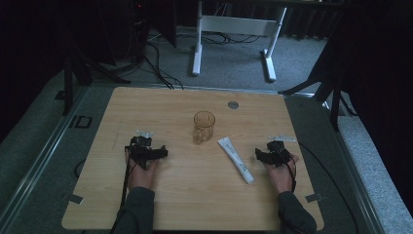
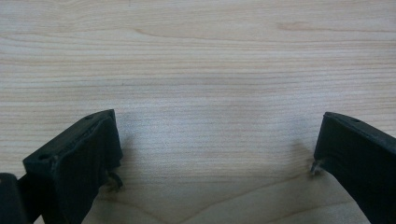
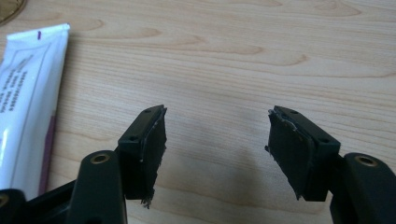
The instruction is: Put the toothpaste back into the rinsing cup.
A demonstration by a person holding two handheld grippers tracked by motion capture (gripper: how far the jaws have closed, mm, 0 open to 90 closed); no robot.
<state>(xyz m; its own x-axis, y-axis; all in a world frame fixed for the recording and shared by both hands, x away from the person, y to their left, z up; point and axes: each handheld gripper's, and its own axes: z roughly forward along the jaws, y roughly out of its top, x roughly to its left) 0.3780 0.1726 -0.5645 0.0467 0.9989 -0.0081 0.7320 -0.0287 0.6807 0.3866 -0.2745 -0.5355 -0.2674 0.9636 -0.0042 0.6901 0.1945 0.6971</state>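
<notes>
Nearest the high camera, two sleeved forearms come in from the bottom edge, each hand holding a gripper low over the wooden table point(image 1: 195, 195). The left gripper point(image 1: 163, 152) rests on the left half of the table with its jaws pointing toward the middle; in the left gripper view its jaws stand wide apart over bare wood, with nothing between them. The right gripper point(image 1: 257, 156) sits on the right half, jaws pointing toward the centre; in the right gripper view its jaws are spread wide and empty.

A white tube point(image 1: 235, 159) lies flat on the table just beside the right gripper, on its inner side, slanting from upper left to lower right, and it touches neither gripper. A clear amber glass mug point(image 1: 203, 126) stands upright near the tube's far end, about mid-table, between the two grippers and farther from the person.
</notes>
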